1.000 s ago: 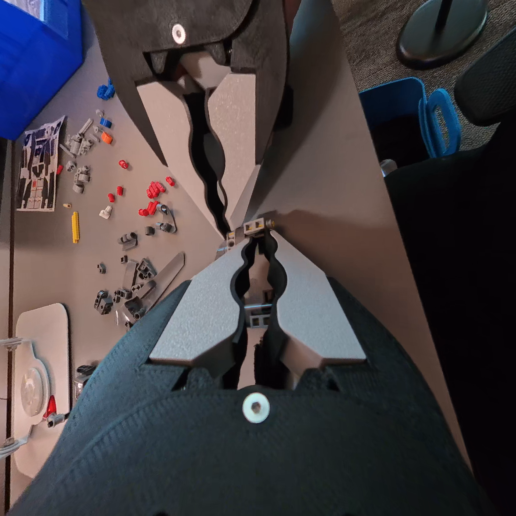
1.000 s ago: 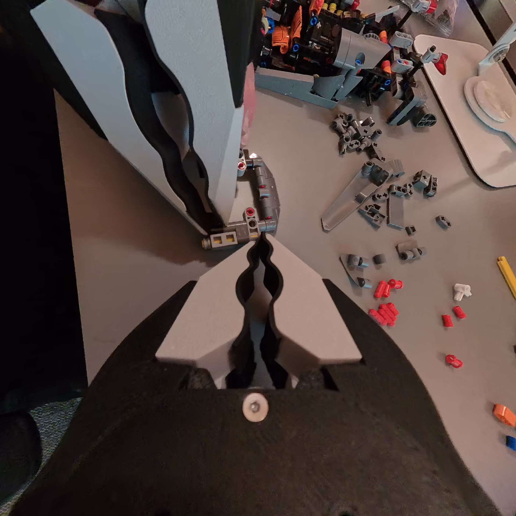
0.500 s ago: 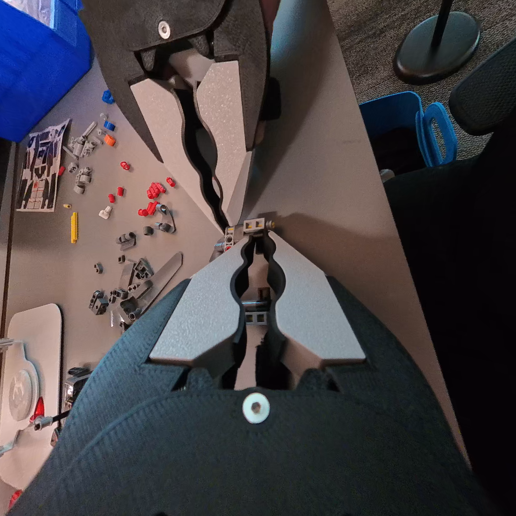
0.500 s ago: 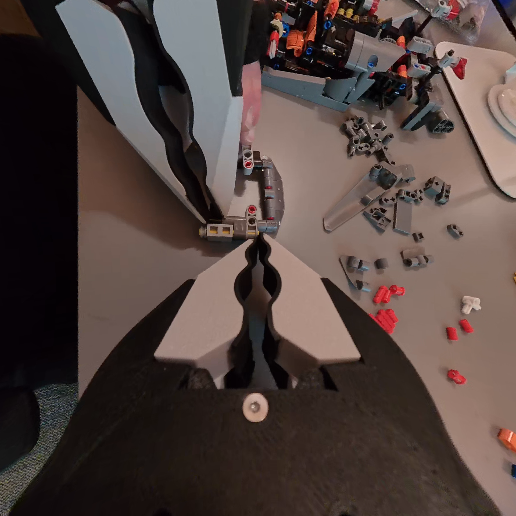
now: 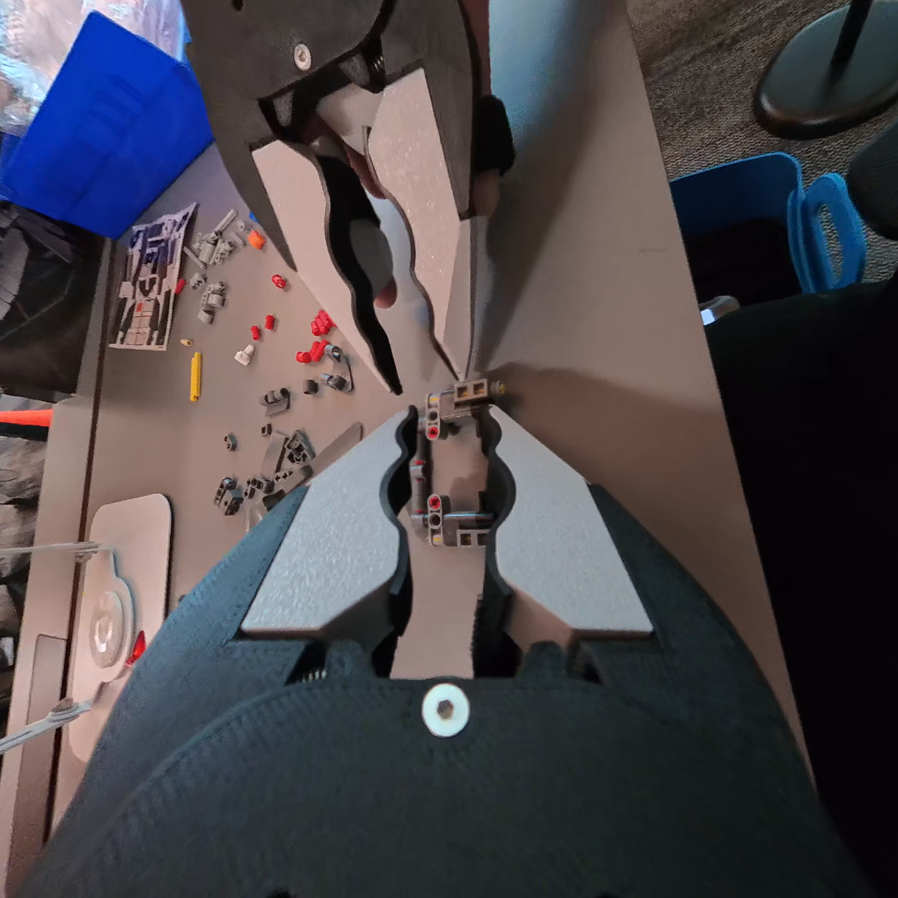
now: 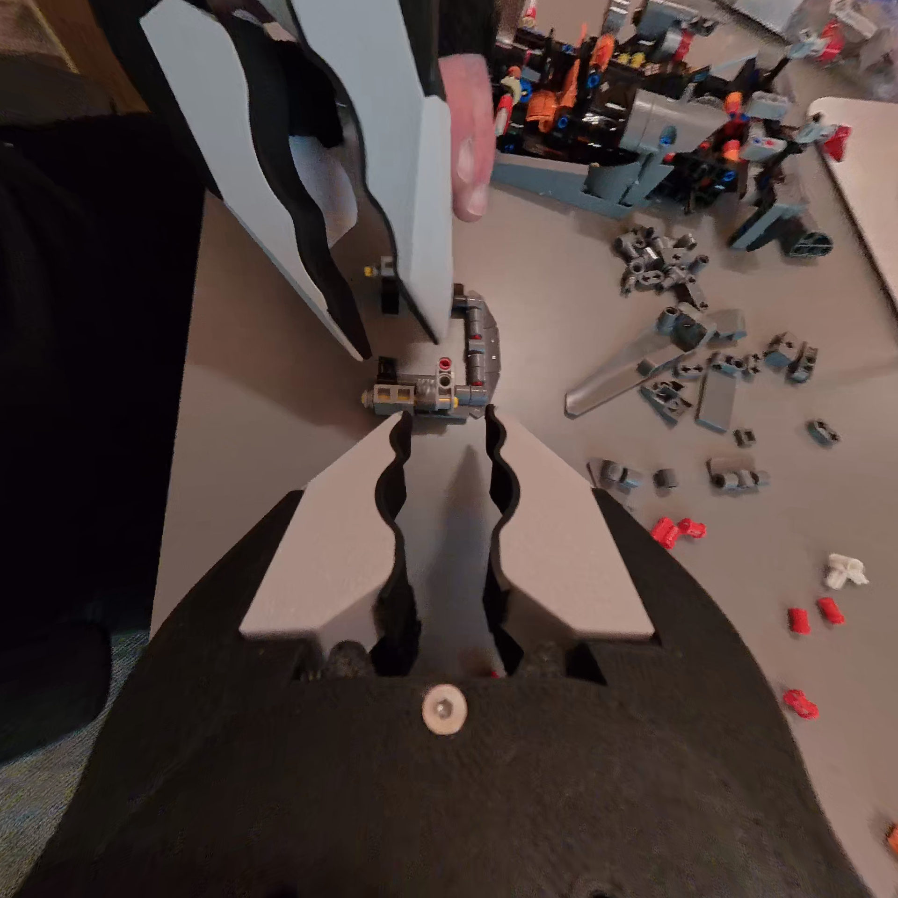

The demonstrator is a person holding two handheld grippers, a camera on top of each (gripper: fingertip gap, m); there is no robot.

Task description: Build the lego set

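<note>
Both released: left gripper (image 5: pixel 449 418) straddled the grey brick frame (image 5: pixel 440 466) lying flat on the table (image 5: pixel 583 437), pads clear; right gripper (image 6: pixel 444 418) gaped just short of it, holding nothing

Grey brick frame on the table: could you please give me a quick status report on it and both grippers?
Left gripper open, straddling the grey brick frame. Right gripper open, just short of it. Frame flat on the table. Loose bricks off to one side.
</note>
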